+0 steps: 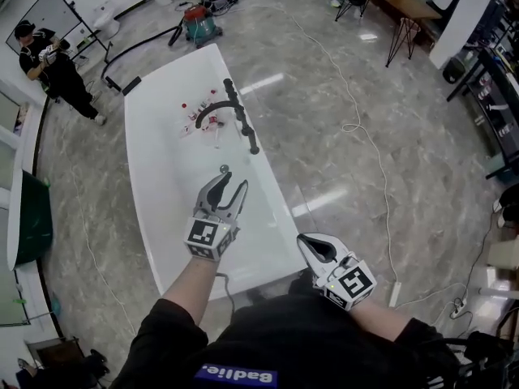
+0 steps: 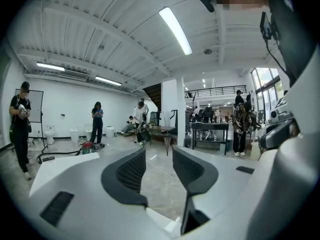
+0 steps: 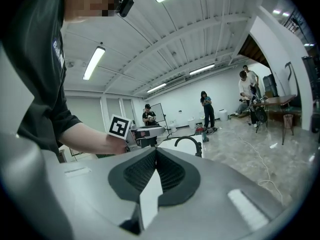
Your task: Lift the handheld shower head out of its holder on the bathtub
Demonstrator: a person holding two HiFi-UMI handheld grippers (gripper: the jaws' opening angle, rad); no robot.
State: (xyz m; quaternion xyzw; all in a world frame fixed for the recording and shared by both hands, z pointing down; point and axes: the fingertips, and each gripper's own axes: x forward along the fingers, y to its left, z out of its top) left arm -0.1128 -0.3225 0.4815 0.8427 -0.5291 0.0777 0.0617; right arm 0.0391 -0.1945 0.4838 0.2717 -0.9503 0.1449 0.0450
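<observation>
A white bathtub (image 1: 154, 185) runs up the middle of the head view. On its right rim stands a black tap set with a curved spout (image 1: 212, 106), and the black handheld shower head (image 1: 245, 130) lies along the rim in its holder. My left gripper (image 1: 233, 179) hovers over the tub's inside, short of the tap set, open with nothing between its jaws (image 2: 159, 151). My right gripper (image 1: 302, 241) is shut and empty by the tub's near right corner. In the right gripper view the jaws (image 3: 155, 151) meet, with the spout (image 3: 189, 140) ahead.
Small red and white items (image 1: 203, 121) lie in the tub near the spout. A white cable (image 1: 357, 128) snakes over the marble floor to the right. A red vacuum (image 1: 199, 23) stands beyond the tub, a person (image 1: 53, 67) at far left, and a dark green tub (image 1: 32, 217) at the left.
</observation>
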